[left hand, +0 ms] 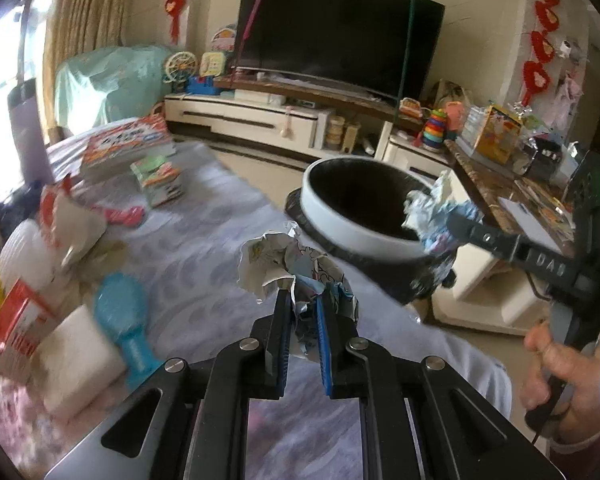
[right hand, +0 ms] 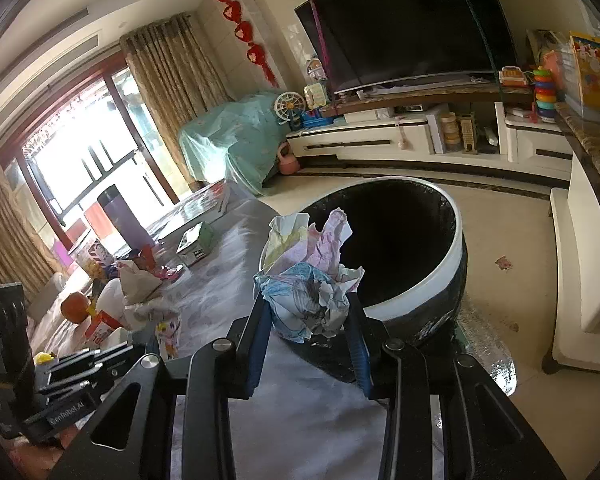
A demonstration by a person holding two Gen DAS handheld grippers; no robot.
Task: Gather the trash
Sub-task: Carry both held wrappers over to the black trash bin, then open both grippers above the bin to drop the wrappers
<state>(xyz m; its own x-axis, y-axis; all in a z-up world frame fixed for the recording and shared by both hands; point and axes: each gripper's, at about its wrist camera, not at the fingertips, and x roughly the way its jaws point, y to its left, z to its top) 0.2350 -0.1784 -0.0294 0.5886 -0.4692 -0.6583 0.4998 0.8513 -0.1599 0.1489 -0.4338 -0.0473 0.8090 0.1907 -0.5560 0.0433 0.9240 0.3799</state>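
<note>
1. Left claw (left hand: 305, 300) shut tight on a paper ball (left hand: 296, 268), pads pressed into it from both sides.
2. Right claw (right hand: 308, 312) also shut on its own paper wad (right hand: 312, 276), a bigger, looser bunch sticking up past the tips.
3. Bin (right hand: 404, 240) as the landmark: round, white rim, black bag inside, mouth wide open, standing on the floor just past the table (left hand: 204, 248) edge.
4. Right wad right at the near rim of the bin, partly over the dark hole in the right view. Nearer of the two, by the look of it.
5. Left ball short of the bin, over the table, with the bin ahead and a bit to the right.
6. Key thing for the drop: wad straight above the hole, not above the rim. A small push forward for the right one, a longer reach for the left one, probably.
7. Room: open floor beyond the bin, nothing tall around its mouth. Tight spot between the two claws, close together near the rim, so maybe one at a time.
8. More trash on the table far from the bin: torn wrappers (left hand: 76, 220) by a blue fan (left hand: 126, 320).
</note>
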